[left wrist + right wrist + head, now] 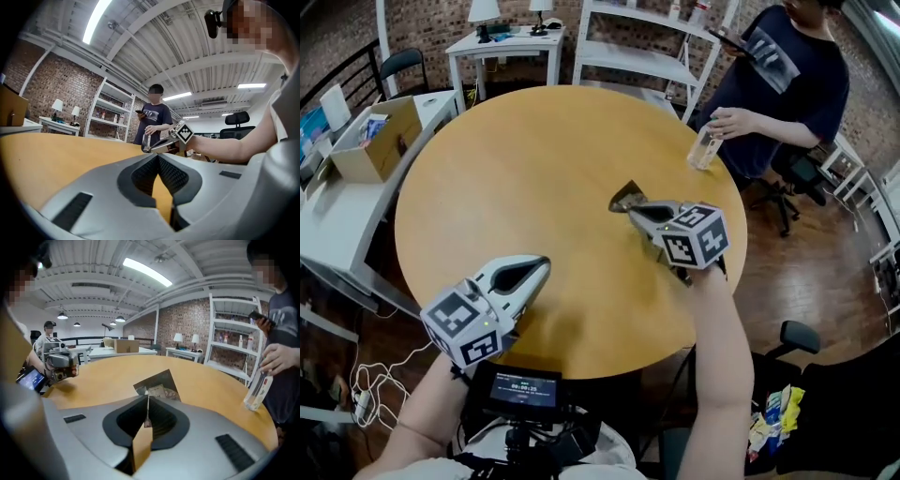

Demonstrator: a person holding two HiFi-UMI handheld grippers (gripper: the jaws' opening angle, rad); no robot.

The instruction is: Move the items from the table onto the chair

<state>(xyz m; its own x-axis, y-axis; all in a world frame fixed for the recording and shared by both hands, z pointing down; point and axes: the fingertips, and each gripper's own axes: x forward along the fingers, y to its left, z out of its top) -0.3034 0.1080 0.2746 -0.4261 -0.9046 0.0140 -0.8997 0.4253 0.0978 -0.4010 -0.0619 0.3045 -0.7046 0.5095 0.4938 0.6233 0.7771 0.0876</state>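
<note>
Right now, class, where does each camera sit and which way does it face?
Head view: on the head, looking down at the table; both arms show.
Left gripper view: on the left gripper, facing level across the table; own jaws show.
Right gripper view: on the right gripper, facing over the table to a brick wall; own jaws pinch a packet.
Both gripper views show the other gripper.

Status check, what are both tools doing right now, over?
Left tool shut, empty. Right tool shut on dark packet over table. Bystander's hand holds bottle at far edge, clear of it.
</note>
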